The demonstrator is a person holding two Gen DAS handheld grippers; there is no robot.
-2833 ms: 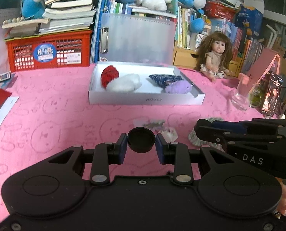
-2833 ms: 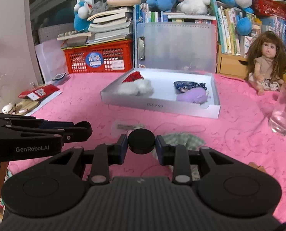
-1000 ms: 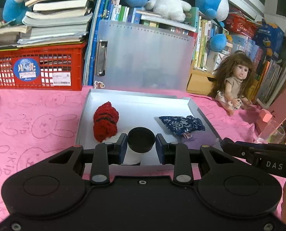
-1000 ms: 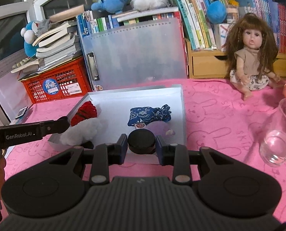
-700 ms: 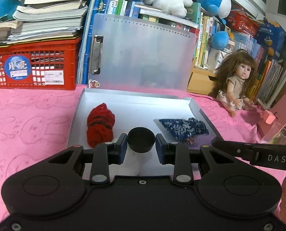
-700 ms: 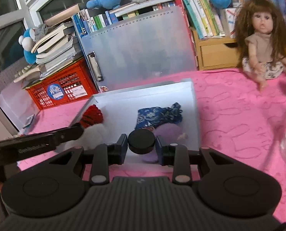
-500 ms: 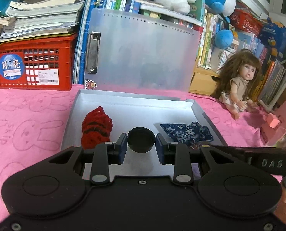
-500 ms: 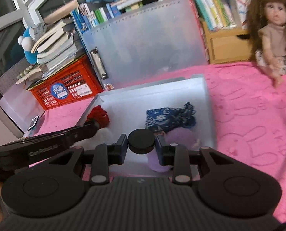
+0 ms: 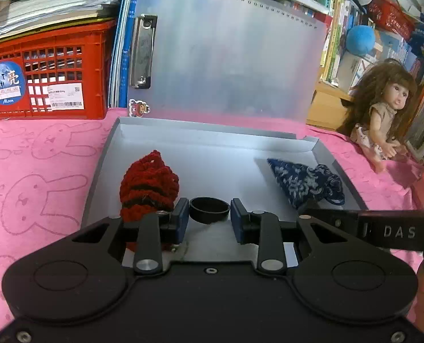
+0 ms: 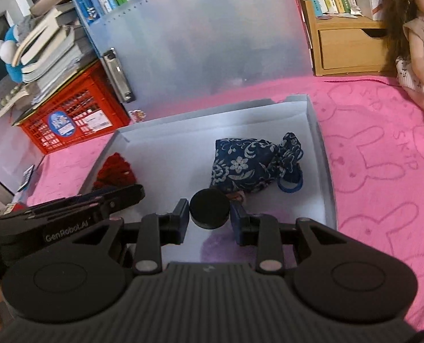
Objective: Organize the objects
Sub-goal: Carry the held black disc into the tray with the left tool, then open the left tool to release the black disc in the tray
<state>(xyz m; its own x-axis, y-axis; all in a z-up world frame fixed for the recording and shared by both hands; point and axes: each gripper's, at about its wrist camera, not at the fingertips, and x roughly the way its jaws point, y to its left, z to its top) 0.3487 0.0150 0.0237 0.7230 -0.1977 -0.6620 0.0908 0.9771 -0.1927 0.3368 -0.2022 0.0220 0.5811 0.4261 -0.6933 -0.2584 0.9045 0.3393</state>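
Cluttered shelves of books and plush toys behind; pink bunny-print cloth [image 9: 40,171] over the tabletop, with a shallow grey box [image 9: 212,131] straight ahead of both sets of jaws and a frosted clipboard [image 9: 226,57] propped beyond it.

Left gripper [image 9: 209,221]: jaws narrowly parted around a black round piece [image 9: 209,211]. Cannot tell whether pinched or part of the rig. Same on the right gripper [image 10: 209,217].

Inside the box: red knitted pouch [image 9: 149,183] just ahead and left of the left jaws, partly under them. Blue floral drawstring pouch [image 10: 249,165] just ahead and right of the right jaws. Purple soft thing [image 10: 220,245] below the right jaws, mostly hidden.

Risks, as judged:
- Jaws too narrow for either pouch; likely to prod and shove it instead of gripping.
- Knit loops or the blue drawstring catching on a pad and dragging the pouch along.
- Two grippers close side by side over one box; could knock together.
- Light box sliding on the cloth under a sideways push.
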